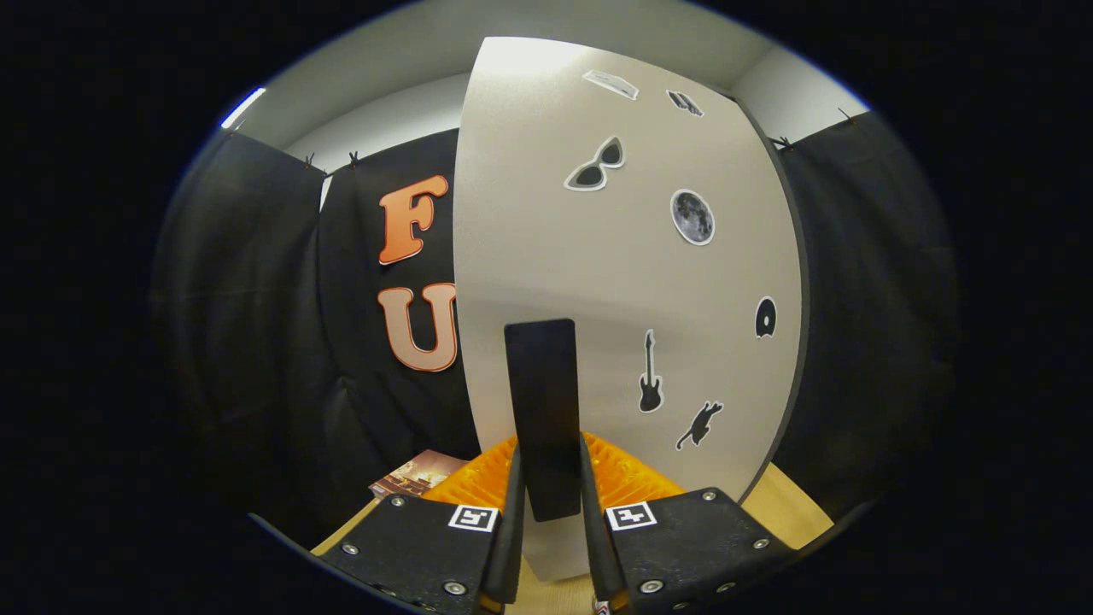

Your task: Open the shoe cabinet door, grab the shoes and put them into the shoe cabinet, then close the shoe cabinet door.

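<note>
The shoe cabinet door (615, 282), a pale panel with several small stickers, stands right in front of me. Its black upright handle (540, 376) sits between my fingers. My gripper (551, 461) is shut on the lower part of that handle, with one finger (512, 512) pressing on each side. The door's left edge shows against the black cloth wall. I cannot tell how far the door stands open. The inside of the cabinet is hidden behind the panel.
A light wooden surface (798, 508) runs below the door. On it, left of my fingers, lies a brownish booklet (417, 475). Black cloth walls (862, 325) close in on both sides.
</note>
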